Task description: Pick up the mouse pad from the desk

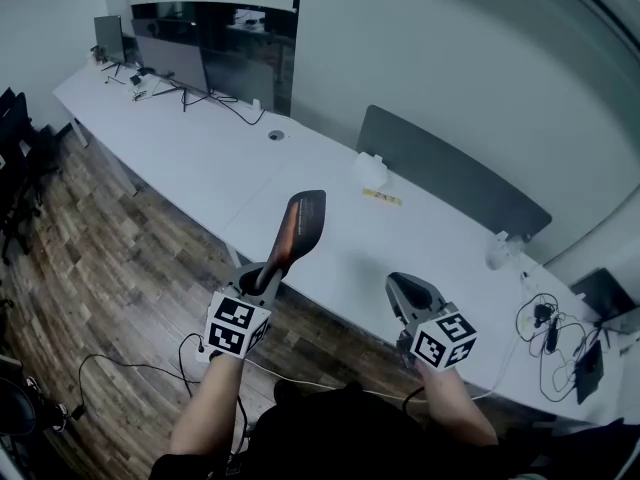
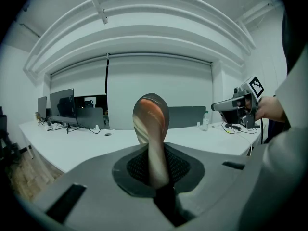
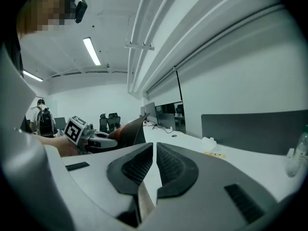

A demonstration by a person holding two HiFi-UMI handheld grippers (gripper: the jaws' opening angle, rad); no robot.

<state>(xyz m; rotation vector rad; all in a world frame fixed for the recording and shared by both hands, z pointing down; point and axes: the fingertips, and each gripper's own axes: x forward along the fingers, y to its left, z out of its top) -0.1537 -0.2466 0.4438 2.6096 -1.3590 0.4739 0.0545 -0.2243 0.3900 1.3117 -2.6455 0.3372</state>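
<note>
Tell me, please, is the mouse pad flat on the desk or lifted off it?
Lifted off: the mouse pad stands on edge, its lower end pinched in the left gripper, clear of the desk.

A long desk runs from far left to near right, with the floor along its near side. Monitors stand at the desk's far left end. A divider panel stands behind its back edge farther right, with a small container on the desk just before it. Cables lie at the right end. Above the near edge, the left gripper holds the mouse pad on end, clear of the desk. The right gripper hovers to its right.
</note>
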